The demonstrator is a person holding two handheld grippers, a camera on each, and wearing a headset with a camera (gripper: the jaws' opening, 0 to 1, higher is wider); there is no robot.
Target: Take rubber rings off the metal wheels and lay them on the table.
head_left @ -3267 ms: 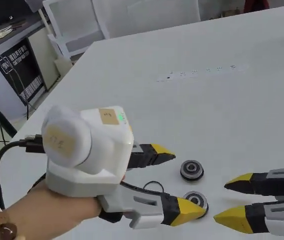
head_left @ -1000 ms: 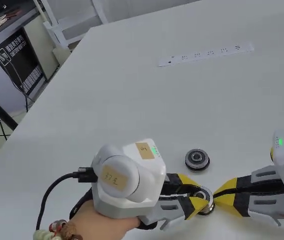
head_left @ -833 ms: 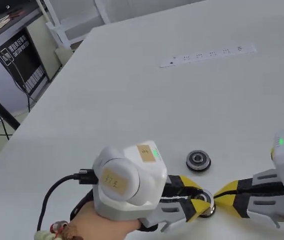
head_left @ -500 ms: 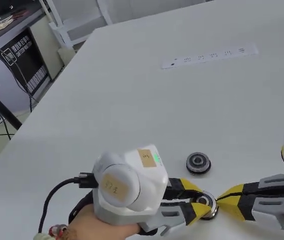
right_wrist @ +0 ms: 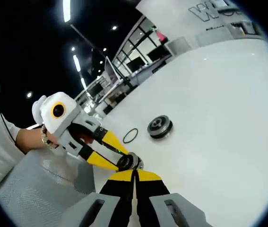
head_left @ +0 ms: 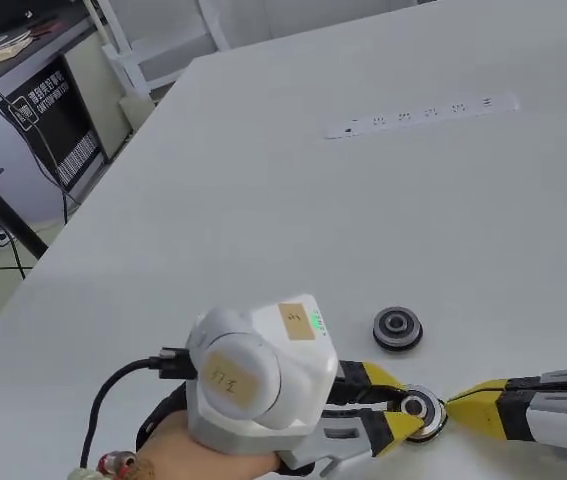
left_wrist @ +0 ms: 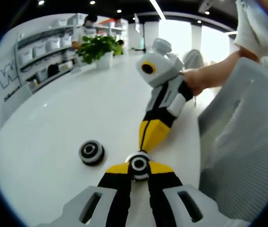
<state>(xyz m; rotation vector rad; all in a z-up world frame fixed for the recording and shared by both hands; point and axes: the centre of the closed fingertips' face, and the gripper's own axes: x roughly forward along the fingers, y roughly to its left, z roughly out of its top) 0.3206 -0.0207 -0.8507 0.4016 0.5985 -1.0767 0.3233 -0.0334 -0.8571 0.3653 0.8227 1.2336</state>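
low in the head view, the left gripper [head_left: 405, 408], white-bodied with black jaws and yellow tips, is gripped by a hand [head_left: 178, 452] at the near edge of the wide white table [head_left: 263, 220]. its jaws are closed from both sides on a small round silver metal wheel [head_left: 420, 408] that sits on the table top. the left gripper view shows the same thing: the two yellow tips of the left gripper [left_wrist: 138, 168] clamp the wheel [left_wrist: 138, 163] between them.

the right gripper [head_left: 455, 408] reaches in from the right side, its jaws pressed together into one point that touches the rim of the held wheel. in the right gripper view its tips [right_wrist: 134, 176] meet just below the wheel [right_wrist: 129, 161]. whether any rubber is caught between them cannot be told.

a second small metal wheel with a black rubber band round its rim [head_left: 397, 328] lies flat on the table just beyond the two grippers, apart from both. it shows in the left gripper view [left_wrist: 91, 152] and in the right gripper view [right_wrist: 159, 126].

a thin loose black rubber ring [right_wrist: 130, 135] lies flat on the table beside that second wheel, near the left gripper's jaws.

further back on the table lies a long white power strip [head_left: 423, 114].
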